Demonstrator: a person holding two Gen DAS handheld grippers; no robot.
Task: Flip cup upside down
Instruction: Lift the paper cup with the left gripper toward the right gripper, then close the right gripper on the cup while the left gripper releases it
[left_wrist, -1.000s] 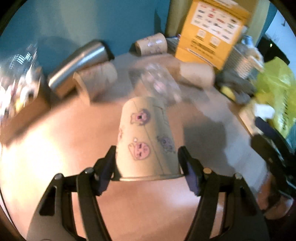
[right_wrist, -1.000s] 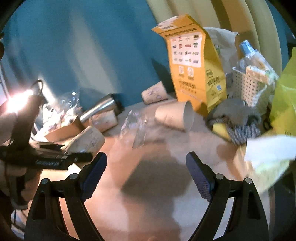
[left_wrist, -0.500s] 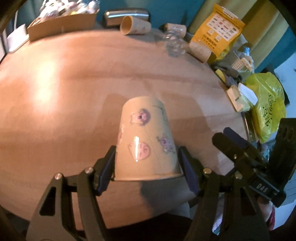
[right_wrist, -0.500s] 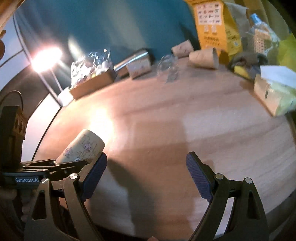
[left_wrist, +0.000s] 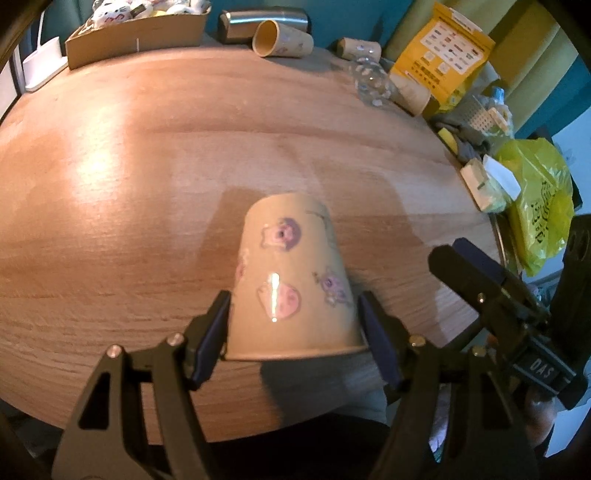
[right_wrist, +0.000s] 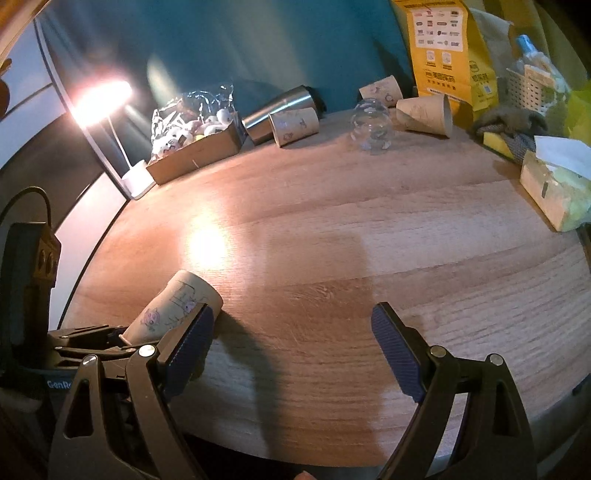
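Observation:
My left gripper (left_wrist: 293, 334) is shut on a beige paper cup (left_wrist: 291, 280) printed with pink and purple cartoon figures. Its wide rim is toward the camera and its closed base points away, over the near part of the round wooden table (left_wrist: 147, 166). The cup is tilted and held just above the wood. The same cup (right_wrist: 173, 312) shows at the lower left of the right wrist view, held by the left gripper (right_wrist: 92, 339). My right gripper (right_wrist: 295, 354) is open and empty over the table's near edge, to the right of the cup.
At the table's far side lie other paper cups (right_wrist: 293, 125) (right_wrist: 424, 110), a steel tumbler (right_wrist: 277, 105), a clear glass (right_wrist: 371, 125), a cardboard tray of small items (right_wrist: 195, 144) and a yellow bag (right_wrist: 450, 51). A tissue box (right_wrist: 557, 188) sits at the right edge.
Both grippers have pulled back from the far clutter toward the near edge. The left gripper has kept the cup and lowered it over the wood. The right gripper stays open.

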